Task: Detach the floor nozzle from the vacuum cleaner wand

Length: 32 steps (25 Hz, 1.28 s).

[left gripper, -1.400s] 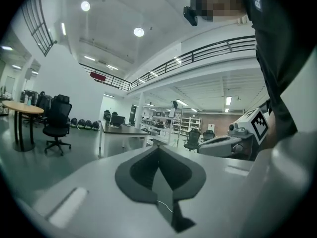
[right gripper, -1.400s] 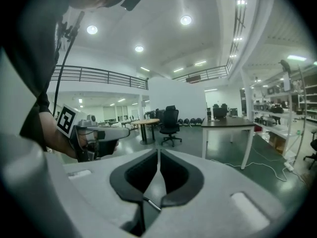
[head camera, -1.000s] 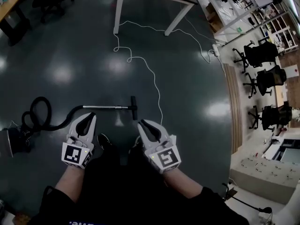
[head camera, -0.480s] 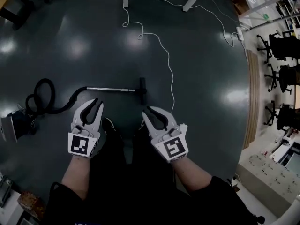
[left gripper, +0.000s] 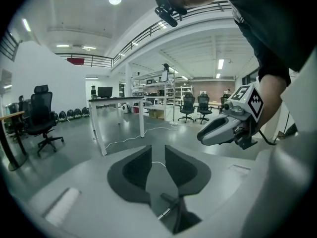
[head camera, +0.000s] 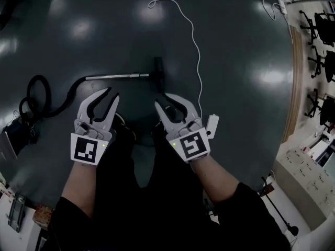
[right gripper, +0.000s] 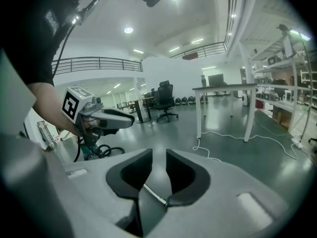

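Note:
The vacuum lies on the dark floor. Its silver wand (head camera: 118,76) runs left to right and ends at the black floor nozzle (head camera: 158,72); a black hose (head camera: 39,95) loops off to the left. My left gripper (head camera: 111,94) hovers just short of the wand, and my right gripper (head camera: 166,99) just short of the nozzle. Both sets of jaws have just been opening and stand open with nothing between them. Through the left gripper's (left gripper: 157,150) gap I see the wand (left gripper: 165,212) meeting the nozzle (left gripper: 185,217). The right gripper (right gripper: 159,155) frames a stretch of wand (right gripper: 154,195).
The vacuum body (head camera: 14,136) sits at the far left with the hose coiled by it. A white cable (head camera: 194,35) snakes across the floor beyond the nozzle. A white table (right gripper: 225,90) and office chairs (head camera: 322,25) stand farther off. The person's dark trouser legs fill the foreground.
Both grippers have dropped lower and closer to the wand and nozzle, and both pairs of jaws have spread wider. The head view has tilted down, so the table has left the frame.

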Available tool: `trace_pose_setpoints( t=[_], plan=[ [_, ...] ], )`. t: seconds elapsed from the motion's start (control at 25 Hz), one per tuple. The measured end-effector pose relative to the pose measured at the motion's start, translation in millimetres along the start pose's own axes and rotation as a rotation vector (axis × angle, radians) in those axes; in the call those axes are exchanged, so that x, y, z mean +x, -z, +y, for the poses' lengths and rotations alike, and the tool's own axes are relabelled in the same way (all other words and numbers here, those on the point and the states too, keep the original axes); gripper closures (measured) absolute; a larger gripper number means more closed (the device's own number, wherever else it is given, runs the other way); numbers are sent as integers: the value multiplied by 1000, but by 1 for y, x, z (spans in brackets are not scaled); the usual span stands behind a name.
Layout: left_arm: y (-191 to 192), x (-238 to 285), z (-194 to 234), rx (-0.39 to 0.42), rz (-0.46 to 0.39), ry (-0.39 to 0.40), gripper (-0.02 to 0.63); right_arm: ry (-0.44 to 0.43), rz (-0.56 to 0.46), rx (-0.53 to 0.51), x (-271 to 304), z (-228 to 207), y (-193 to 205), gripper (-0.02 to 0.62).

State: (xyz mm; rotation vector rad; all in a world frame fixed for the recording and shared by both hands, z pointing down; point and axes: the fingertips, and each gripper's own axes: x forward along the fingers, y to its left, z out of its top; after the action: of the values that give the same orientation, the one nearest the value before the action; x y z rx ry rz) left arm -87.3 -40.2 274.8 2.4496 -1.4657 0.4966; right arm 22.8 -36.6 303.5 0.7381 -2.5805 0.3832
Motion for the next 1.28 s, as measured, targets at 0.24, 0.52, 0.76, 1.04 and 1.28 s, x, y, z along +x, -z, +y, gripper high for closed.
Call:
trace_pose_setpoints(
  t=[0.24, 0.52, 0.76, 1.04, 1.28],
  plan=[
    [67, 32, 2, 41, 3, 36, 505, 38, 11, 17, 40, -13, 61, 499],
    [140, 62, 9, 143, 37, 97, 486, 34, 39, -17, 92, -25, 114, 486],
    [187, 80, 11, 185, 39, 134, 474, -10, 41, -97, 127, -30, 149, 474],
    [243, 112, 22, 291, 55, 236, 460, -138, 99, -166, 168, -30, 209, 459],
    [307, 155, 49, 321, 114, 285, 454, -250, 184, -163, 205, -43, 274, 439]
  ],
)
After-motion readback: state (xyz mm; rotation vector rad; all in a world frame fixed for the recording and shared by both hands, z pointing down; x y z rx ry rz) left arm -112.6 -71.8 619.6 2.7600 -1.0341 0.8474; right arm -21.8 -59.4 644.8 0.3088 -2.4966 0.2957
